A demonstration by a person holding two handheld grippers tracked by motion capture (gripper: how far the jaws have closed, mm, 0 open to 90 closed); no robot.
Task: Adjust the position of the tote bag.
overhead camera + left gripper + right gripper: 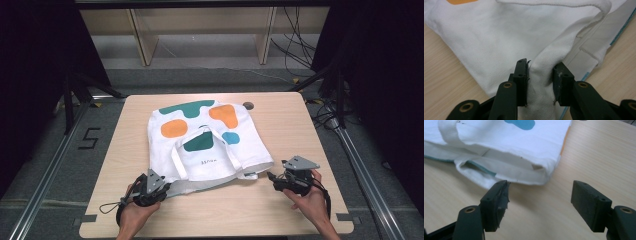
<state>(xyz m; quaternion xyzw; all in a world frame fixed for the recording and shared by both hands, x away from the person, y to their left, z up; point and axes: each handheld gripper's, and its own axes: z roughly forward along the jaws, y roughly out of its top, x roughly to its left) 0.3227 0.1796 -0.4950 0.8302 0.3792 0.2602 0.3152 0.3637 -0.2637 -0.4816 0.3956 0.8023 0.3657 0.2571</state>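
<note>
This is a lab recording bay. A plain wooden table (300, 125) stands between metal floor rails (45, 175), with black curtains (30, 50) on both sides, loose cables (295, 45) on the grey floor, a taped "5" (89, 138), and a bare wooden shelf frame (200, 30) behind.

Light wood table (280, 210), rounded corners, on dark grey floor. Small dark round spot (248, 105) at table's far edge. Wooden shelf frame (145, 45) behind. Black cables (295, 47) far right. "5" mark (89, 138) on floor, left.
</note>
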